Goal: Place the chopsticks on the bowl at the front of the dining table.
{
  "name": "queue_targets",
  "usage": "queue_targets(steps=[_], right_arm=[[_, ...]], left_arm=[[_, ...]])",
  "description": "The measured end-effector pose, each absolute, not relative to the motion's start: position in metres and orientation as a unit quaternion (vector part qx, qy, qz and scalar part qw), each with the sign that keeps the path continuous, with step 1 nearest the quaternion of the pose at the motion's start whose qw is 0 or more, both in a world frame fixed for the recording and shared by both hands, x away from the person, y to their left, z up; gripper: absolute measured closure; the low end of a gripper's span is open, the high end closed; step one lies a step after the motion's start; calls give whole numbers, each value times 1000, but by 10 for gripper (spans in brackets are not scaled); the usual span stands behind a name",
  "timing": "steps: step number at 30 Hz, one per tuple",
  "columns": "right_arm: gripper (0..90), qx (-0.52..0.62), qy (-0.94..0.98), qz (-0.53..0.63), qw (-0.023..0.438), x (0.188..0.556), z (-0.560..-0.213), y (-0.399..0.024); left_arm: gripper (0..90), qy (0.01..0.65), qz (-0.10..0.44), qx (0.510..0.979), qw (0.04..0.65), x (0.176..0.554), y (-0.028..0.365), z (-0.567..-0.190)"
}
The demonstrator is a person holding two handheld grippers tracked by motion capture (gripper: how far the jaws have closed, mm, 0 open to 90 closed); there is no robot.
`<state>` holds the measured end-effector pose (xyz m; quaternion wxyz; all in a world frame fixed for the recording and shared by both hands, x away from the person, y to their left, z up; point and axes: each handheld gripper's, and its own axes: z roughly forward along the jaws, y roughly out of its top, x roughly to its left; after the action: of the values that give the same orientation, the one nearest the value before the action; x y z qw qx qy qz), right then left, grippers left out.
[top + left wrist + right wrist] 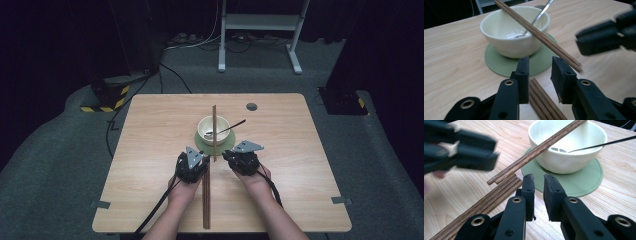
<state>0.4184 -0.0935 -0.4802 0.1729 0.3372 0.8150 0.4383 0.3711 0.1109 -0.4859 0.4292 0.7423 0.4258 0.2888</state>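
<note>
Note: both grippers, left (540, 72) and right (539, 187), stand slightly open, holding nothing; the chopsticks (214, 131) across the bowl (499, 27) are light, stiff and prone to roll, so pinch them mid-length.

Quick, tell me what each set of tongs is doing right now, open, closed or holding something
Left tongs: open, holding nothing; the flat brown wooden chopsticks lie on the table beneath the gap.
Right tongs: slightly open, holding nothing.

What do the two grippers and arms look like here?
Both the left gripper and right gripper are black, with two blocky jaws on bolted links with brass-coloured rivets. Each carries a grey three-cornered plate on top. A black cable trails back from each along the forearm. The forearms are bare, no sleeves or gloves in view.
</note>
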Motion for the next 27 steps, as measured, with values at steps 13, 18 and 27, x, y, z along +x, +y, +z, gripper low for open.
queue_targets(steps=[13, 18, 27], right_arm=[[792, 337, 817, 435, 174, 419, -482, -94], [792, 336, 817, 434, 175, 418, -482, -94], [792, 337, 817, 434, 175, 418, -482, -94]], left_arm=[[656, 407, 283, 750, 438, 352, 100, -492], [662, 401, 284, 753, 437, 354, 100, -491], [680, 402, 285, 756, 431, 355, 99, -493]])
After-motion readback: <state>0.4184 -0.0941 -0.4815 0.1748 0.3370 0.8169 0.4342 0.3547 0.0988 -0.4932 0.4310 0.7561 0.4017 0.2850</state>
